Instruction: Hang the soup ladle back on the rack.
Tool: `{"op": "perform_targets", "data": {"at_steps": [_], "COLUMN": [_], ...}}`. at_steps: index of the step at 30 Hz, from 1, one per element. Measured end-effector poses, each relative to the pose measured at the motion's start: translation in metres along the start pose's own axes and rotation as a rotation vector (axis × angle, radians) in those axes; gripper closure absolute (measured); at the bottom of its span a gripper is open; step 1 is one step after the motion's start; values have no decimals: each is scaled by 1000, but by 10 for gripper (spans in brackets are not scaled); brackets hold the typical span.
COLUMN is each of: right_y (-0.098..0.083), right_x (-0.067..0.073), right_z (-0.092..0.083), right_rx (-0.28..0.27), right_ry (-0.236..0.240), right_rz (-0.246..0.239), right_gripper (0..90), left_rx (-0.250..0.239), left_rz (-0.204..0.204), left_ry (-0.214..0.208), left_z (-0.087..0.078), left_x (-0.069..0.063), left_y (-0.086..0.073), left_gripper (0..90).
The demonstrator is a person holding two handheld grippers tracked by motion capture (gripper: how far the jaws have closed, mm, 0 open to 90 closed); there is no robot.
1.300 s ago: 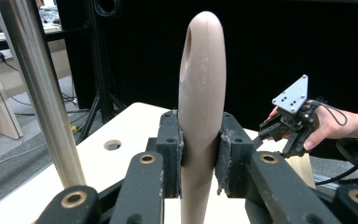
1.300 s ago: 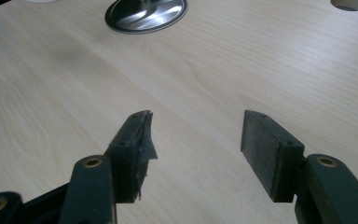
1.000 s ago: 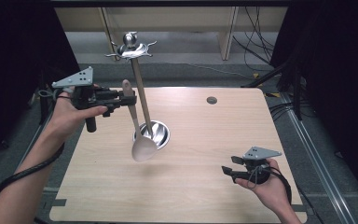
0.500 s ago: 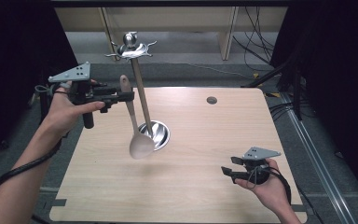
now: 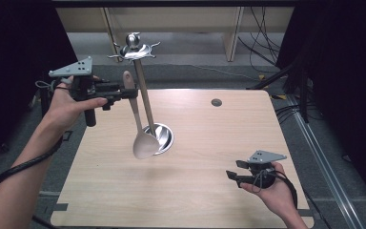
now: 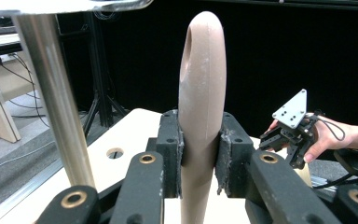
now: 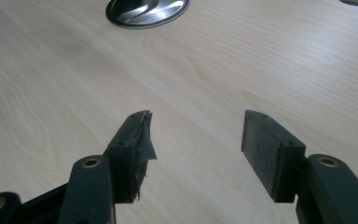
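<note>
High view: I'm gripping the spoon (image 5: pixel 140 129) in the left gripper (image 5: pixel 124 92) beside the rack (image 5: pixel 143 90); hanging remains; right gripper (image 5: pixel 233 175) idling open, empty.

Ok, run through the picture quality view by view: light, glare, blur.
High view: evenly lit table, dark surround, glare on the stand's steel base. Left gripper view: spoon handle sharp against black, the pole shiny. Right gripper view: jaws crisp, wood grain clear, bright streaks on the base.
</note>
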State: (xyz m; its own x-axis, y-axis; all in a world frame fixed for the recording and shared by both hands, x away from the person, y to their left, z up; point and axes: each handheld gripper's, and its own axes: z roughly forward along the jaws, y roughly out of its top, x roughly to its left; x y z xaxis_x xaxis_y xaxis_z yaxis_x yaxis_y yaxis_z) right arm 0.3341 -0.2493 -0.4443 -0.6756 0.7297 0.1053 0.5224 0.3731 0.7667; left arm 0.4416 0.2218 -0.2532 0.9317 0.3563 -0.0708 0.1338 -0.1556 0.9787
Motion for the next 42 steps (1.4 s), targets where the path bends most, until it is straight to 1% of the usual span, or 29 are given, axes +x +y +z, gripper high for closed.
{"op": "perform_targets", "data": {"at_steps": [1,2,3,4,6,7,8,9,11,12,14,15,20,24,28,34,42], "right_y": [-1,-1,-1,-1,-1,0,-1,-1,-1,-1,-1,-1,-1,-1,-1,-1,-1], "right_x": [3,2,2,3,2,0,2,0,0,2,2,2,2,3,2,2,3], "right_z": [1,1,1,1,1,1,1,1,0,0,0,0,1,1,1,1,1], "right_rx": [-2,-4,-6,1,-1,-5,1,-10,-8,-2,1,-3,2,0,3,2,3], "right_ry": [2,3,-1,6,3,-1,6,-2,-1,4,4,7,8,9,6,7,6], "right_rz": [30,15,10,26,20,2,19,2,6,30,31,20,22,27,24,23,27], "right_gripper": [429,429,428,428,428,428,428,428,428,428,427,427,426,425,425,424,425], "left_rx": [3,1,-1,1,-2,0,0,-1,0,0,2,2,3,2,-1,-5,-16], "left_rz": [0,-2,-5,-4,-4,-3,-5,-5,-6,-6,-4,-3,-12,-11,-22,-21,-44], "left_ry": [-1,-7,-8,-8,-10,-12,-13,-13,-14,-15,-18,-18,-16,-19,-18,-18,-26], "left_z": [0,1,2,3,4,5,6,7,8,9,9,9,11,12,13,11,8], "left_x": [0,0,0,1,1,2,2,2,2,2,3,3,5,6,8,9,13], "left_y": [1,1,2,3,4,5,5,6,7,7,8,9,11,13,14,17,17], "left_gripper": [728,729,729,728,729,729,728,728,728,729,728,728,728,728,728,728,727]}}
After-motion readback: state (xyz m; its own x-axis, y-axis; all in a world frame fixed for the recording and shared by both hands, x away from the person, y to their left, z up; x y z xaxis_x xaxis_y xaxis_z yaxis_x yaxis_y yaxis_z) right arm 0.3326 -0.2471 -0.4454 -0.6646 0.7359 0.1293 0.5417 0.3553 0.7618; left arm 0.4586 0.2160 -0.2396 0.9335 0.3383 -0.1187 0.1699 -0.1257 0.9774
